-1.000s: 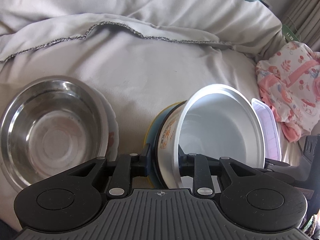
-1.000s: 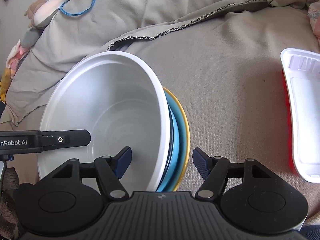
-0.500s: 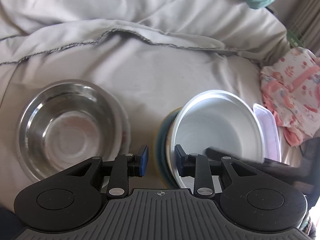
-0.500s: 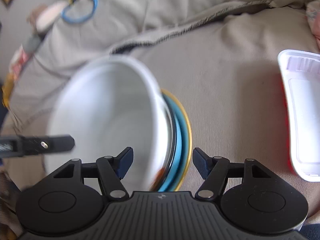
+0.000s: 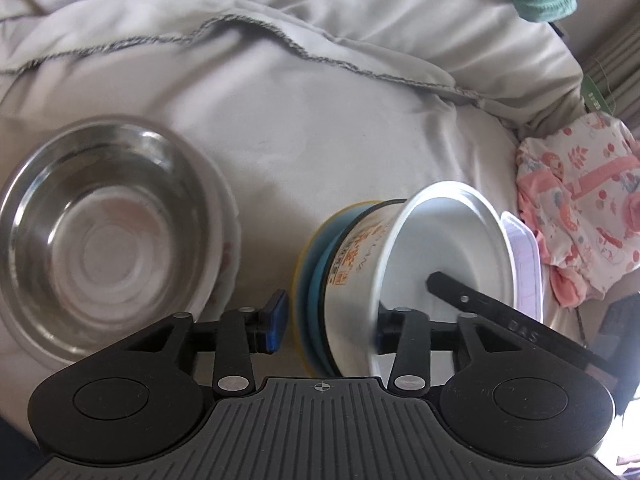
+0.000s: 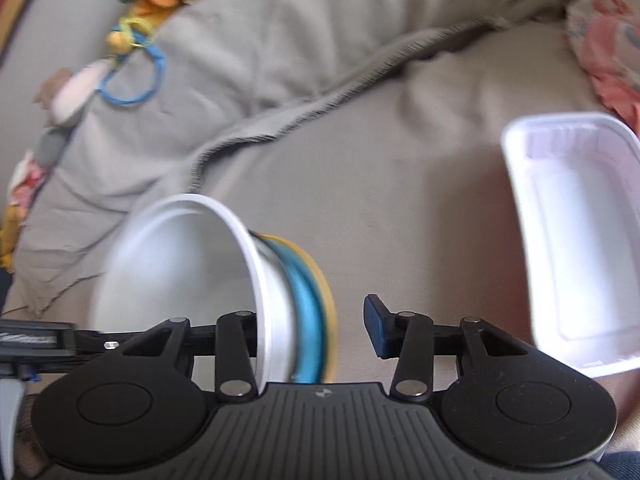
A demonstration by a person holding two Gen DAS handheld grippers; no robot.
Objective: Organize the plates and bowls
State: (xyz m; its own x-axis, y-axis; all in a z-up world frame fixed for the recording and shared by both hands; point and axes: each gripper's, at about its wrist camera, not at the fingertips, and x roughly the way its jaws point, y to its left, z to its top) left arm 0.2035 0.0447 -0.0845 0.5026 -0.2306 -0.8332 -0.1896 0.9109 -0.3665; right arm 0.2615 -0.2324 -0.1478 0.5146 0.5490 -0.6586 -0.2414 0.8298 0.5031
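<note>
Bright, soft daylight; shadows faint. Fisheye bends both views at edges. Right wrist view motion-blurred throughout. Glare streaks inside the round stainless-steel bowl [image 5: 108, 232]; white printed paper bowl [image 5: 436, 264] rim smeared.

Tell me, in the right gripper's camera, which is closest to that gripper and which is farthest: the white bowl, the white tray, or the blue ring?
1. The white bowl, between the right gripper fingers, tipped to the left.
2. The white tray, off to the right.
3. The blue ring, far back at the upper left.
</note>
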